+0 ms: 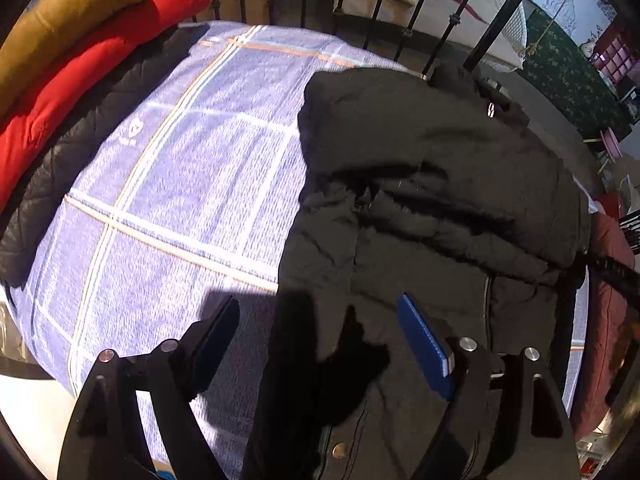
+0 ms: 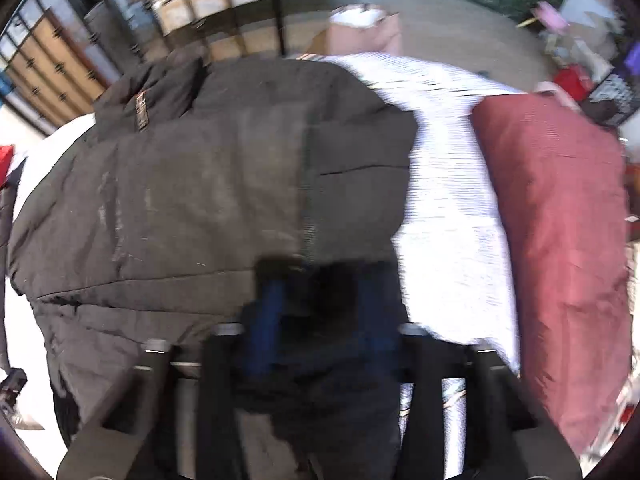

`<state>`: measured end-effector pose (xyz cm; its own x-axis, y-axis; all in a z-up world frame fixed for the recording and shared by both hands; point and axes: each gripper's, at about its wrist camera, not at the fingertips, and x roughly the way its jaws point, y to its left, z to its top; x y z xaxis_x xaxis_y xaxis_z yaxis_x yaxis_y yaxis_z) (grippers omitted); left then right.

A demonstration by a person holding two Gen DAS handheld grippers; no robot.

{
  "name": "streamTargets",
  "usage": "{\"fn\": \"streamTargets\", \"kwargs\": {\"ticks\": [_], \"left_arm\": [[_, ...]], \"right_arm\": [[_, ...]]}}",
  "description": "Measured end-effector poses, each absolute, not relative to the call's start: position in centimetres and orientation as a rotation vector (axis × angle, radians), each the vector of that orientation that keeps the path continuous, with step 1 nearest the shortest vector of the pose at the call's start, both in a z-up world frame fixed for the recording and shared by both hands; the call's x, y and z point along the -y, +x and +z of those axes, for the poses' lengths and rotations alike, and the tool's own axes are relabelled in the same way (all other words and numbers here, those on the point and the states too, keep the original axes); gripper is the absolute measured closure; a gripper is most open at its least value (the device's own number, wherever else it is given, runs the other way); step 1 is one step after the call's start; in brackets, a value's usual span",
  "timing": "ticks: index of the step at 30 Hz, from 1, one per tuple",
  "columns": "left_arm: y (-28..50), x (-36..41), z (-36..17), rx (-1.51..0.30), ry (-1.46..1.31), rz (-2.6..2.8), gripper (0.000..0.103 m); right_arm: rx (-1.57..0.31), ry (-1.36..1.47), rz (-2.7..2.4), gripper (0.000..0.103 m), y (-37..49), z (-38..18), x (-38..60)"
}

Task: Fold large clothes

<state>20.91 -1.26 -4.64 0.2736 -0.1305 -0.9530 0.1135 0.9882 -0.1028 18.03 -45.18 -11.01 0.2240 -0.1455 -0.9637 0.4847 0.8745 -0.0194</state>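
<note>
A bulky black padded jacket (image 1: 432,184) lies bunched on the plaid-covered bed (image 1: 192,184), directly ahead of both grippers. The left gripper (image 1: 320,344) stands apart, a fold of jacket between its fingers. The right gripper (image 2: 320,316) is clamped on the jacket's edge. A small label (image 2: 141,114) is unreadable. Folded red (image 1: 92,72) and mustard (image 1: 68,12) garments lie far left; a maroon pillow (image 2: 560,240) lies right.

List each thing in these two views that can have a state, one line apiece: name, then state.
Black coat: partly folded, bunched on the bed.
Left gripper: open, a flap of coat between its fingers.
Right gripper: shut on the coat's edge; view blurred.
Red jacket: folded, stacked under a mustard one.
Mustard jacket: folded, top of the stack.
Quilted black jacket: folded, bottom of the stack.
Red pillow: lying flat beside the coat.
</note>
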Motion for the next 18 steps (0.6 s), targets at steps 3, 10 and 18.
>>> {"fn": "streamTargets", "kwargs": {"ticks": [3,10,18], "left_arm": [[22.3,2.6,-3.5,-1.228,0.012,-0.188,0.021],[26.6,10.1,-2.5,-1.137,0.156,-0.331,0.016],[30.9,15.3,-7.5,-1.255,0.304,-0.353,0.015]], "right_arm": [[-1.212,0.281,-0.496,0.038,16.5,-9.3,45.0],[-1.149,0.126,-0.247,0.030,18.9,-8.1,39.8],[-1.327,0.167,-0.237,0.016,23.9,-14.3,39.9]]}}
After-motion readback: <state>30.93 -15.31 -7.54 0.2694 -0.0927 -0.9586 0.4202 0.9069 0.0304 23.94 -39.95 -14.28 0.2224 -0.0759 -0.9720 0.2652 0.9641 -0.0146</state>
